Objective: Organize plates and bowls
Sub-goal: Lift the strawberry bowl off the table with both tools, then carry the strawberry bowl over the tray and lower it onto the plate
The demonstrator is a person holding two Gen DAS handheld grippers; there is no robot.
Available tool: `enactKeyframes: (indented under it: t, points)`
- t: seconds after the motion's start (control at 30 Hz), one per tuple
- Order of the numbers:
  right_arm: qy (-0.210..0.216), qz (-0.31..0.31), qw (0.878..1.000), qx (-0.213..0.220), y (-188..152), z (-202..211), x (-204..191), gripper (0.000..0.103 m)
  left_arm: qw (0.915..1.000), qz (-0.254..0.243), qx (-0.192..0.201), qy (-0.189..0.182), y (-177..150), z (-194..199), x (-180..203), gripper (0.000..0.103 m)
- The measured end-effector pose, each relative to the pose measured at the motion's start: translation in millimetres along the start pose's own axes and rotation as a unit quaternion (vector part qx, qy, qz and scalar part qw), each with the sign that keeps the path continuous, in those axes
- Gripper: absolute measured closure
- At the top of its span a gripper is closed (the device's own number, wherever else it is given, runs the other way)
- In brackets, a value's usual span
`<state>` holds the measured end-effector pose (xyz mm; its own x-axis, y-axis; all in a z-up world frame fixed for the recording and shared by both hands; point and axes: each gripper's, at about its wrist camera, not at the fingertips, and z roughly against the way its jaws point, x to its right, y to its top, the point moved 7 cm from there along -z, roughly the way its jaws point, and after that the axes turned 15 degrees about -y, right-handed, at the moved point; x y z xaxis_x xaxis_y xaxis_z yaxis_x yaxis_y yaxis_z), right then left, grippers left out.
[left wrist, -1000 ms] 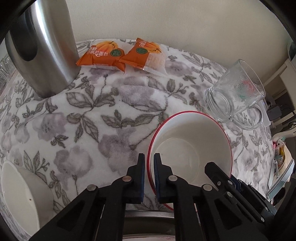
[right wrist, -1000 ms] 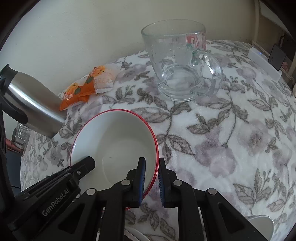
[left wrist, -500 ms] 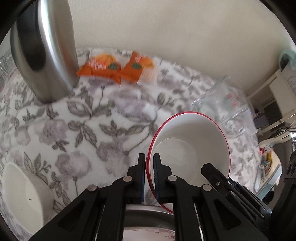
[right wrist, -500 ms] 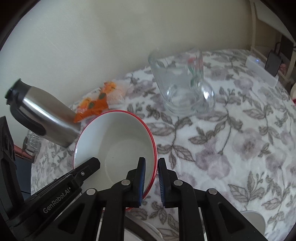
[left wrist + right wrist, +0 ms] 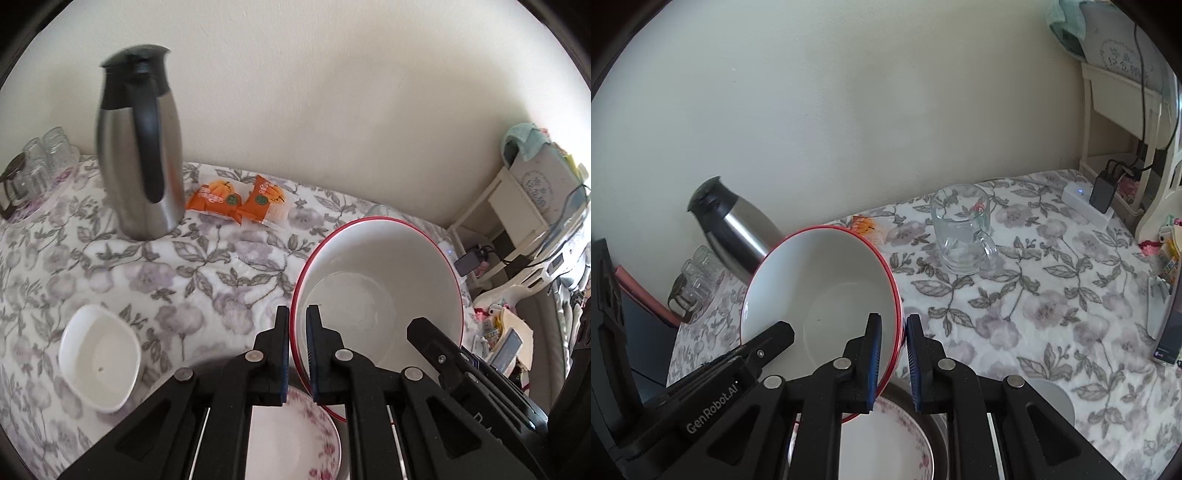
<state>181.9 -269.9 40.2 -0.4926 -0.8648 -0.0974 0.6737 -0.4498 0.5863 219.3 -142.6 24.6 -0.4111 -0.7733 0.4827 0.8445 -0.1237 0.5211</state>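
Left wrist view: the left gripper (image 5: 296, 347) pinches the near-left rim of the red-rimmed bowl (image 5: 376, 280), one finger outside the wall and one inside, and the bowl hangs tilted above the floral tablecloth (image 5: 221, 280). On the opposite side the right gripper (image 5: 893, 354) clamps the bowl's (image 5: 827, 291) right rim the same way, so both tools carry it between them. Directly under the bowl and the gripper bodies lies a pink-flowered plate (image 5: 295, 439), which seems to sit in a grey metal dish (only an arc of its edge shows). A small white bowl (image 5: 99, 360) rests on the cloth to the left, well apart from the lifted one.

Behind, toward the wall, stands a steel thermos jug (image 5: 138, 147) with a black handle and lid; just beside its base lie two orange snack packets (image 5: 240, 205), touching each other. A cluster of small glasses (image 5: 40, 166) stands at the far left edge of the table. From the right wrist view, a clear glass mug (image 5: 964, 232) stands upright beyond the bowl and to its right, near but not touching. Further right, a white power strip (image 5: 1087, 206) with a black plug lies at the table's back corner, beside a cream shelf unit (image 5: 1123, 103). Another pale rounded dish (image 5: 1052, 398) peeks out beside the right gripper's body, mostly hidden.
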Motion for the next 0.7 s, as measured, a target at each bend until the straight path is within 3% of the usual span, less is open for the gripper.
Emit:
enactKeyframes:
  t: [0.33, 0.7]
  points:
    - [0.005, 0.016, 0.999, 0.031, -50, 60, -5, 0.088, 0.9992, 0.007, 0.037, -0.016, -48, 58, 1, 0.094]
    - [0.0, 0.035, 0.998, 0.045, -92, 94, -15, 0.088, 0.9985, 0.006, 0.053, -0.014, -89, 98, -4, 0.094]
